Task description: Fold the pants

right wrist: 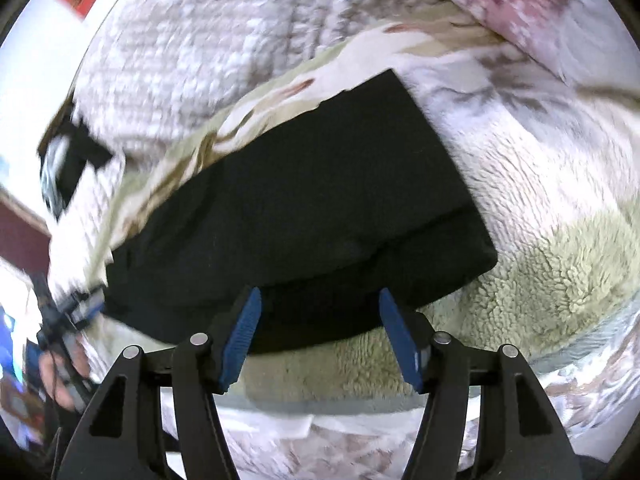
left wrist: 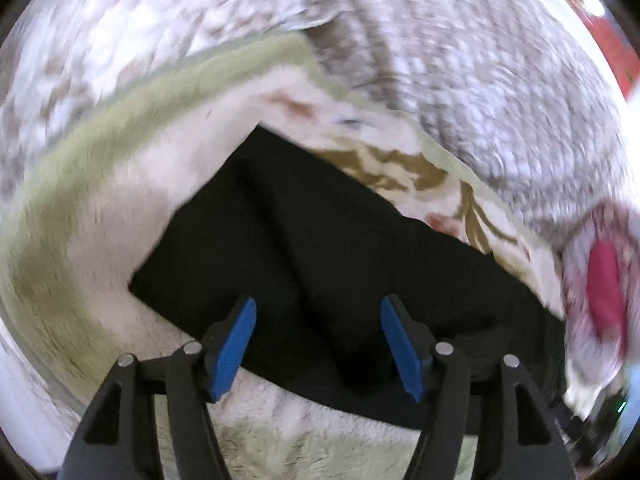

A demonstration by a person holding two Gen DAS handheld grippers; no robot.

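Nearest the lenses, the left gripper (left wrist: 318,308) and the right gripper (right wrist: 320,300) are both standing with their blue ribbed fingers (left wrist: 236,352) spread apart, nothing pinched between them. Each is angling down over the near edge of the black folded fabric pants (right wrist: 320,200), probably having let the cloth settle into a flat, doubled rectangle. The pants are lying on a cream and pale green fleece blanket (right wrist: 560,280), which is cushioning them across the bed. Beyond, a grey-white knitted cover (left wrist: 480,100) is smearing with motion blur. How many layers the fold has is hard to tell; the black cloth is swallowing its creases.
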